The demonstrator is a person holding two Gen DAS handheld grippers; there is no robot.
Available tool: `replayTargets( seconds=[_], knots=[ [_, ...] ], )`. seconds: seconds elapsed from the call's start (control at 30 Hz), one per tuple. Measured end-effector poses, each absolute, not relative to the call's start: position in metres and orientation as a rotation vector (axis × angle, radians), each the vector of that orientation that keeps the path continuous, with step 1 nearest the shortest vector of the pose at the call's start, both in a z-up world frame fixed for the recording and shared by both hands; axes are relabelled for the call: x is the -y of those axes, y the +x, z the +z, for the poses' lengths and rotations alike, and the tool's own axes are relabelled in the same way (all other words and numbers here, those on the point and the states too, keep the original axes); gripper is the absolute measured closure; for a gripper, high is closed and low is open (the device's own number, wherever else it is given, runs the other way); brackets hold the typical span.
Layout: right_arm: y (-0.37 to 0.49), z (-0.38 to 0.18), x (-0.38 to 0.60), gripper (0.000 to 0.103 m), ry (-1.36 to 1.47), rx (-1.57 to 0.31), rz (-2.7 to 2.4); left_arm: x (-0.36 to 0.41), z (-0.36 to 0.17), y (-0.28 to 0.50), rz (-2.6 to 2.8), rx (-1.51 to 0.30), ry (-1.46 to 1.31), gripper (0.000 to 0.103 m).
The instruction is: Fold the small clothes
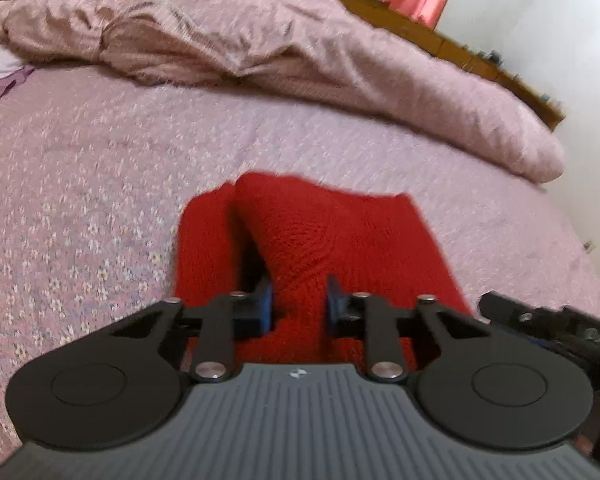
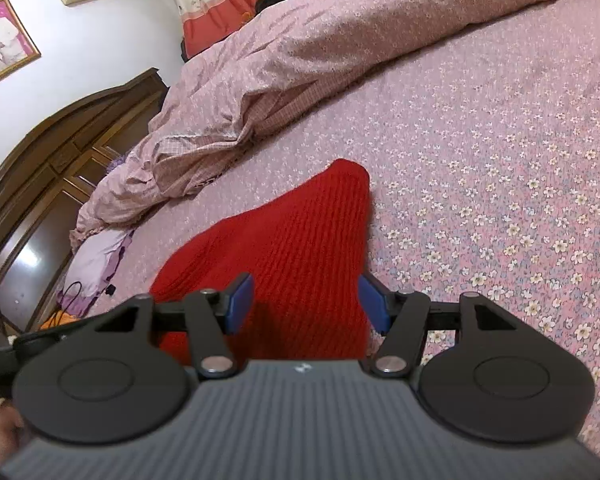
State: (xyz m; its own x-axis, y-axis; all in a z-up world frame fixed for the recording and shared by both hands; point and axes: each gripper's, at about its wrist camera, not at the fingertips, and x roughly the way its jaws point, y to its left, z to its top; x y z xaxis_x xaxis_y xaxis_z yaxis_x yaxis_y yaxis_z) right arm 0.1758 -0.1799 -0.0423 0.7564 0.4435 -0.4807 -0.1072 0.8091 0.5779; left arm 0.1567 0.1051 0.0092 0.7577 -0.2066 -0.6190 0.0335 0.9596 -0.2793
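- bed [image 2: 500, 128] with floral pink sheet fills everything ahead of both sets of fingers; crumpled pink duvet [image 1: 260, 40] lies well beyond them.
- red knit garment [image 2: 284, 248] lies on the bed, directly ahead of and under both tools, long axis running away from the fingers.
- left gripper [image 1: 298, 300]: fingers narrowly apart with red knit bunched between them, looks pinched but blurred, cannot tell for sure.
- right gripper [image 2: 306, 300]: fingers spread wide, straddling the garment's near edge, gripping nothing.
- judgement: left is the closer-engaged hand; right needs to close on the near edge.
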Motion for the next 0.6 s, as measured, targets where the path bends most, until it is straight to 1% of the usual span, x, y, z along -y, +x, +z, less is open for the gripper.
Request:
replayTargets(
  seconds=[0.1,0.2,0.27,0.37,0.43,0.5,0.6],
  knots=[
    [0.175,-0.04,0.18,0.041,0.556,-0.643,0.324,-0.122,0.028,0.14,-0.168,-0.627,-0.355,0.079],
    [0.175,-0.037,0.179,0.041,0.549,-0.633,0.337,-0.134,0.031,0.127,-0.137,-0.607,-0.368,0.079],
    [0.176,-0.037,0.176,0.041,0.542,-0.629,0.346,-0.14,0.017,0.125,-0.092,-0.641,-0.348,0.079],
    [0.179,-0.041,0.167,0.041,0.516,-0.646,0.359,-0.151,-0.016,0.129,-0.043,-0.734,-0.39,0.079],
    [0.181,-0.046,0.158,0.041,0.488,-0.665,0.375,-0.158,-0.031,0.129,-0.026,-0.737,-0.402,0.078],
    [0.183,-0.054,0.15,0.041,0.465,-0.682,0.395,-0.163,-0.038,0.129,-0.022,-0.737,-0.41,0.077],
    [0.184,-0.062,0.145,0.041,0.446,-0.693,0.405,-0.169,-0.038,0.131,-0.027,-0.752,-0.425,0.074]
  ],
)
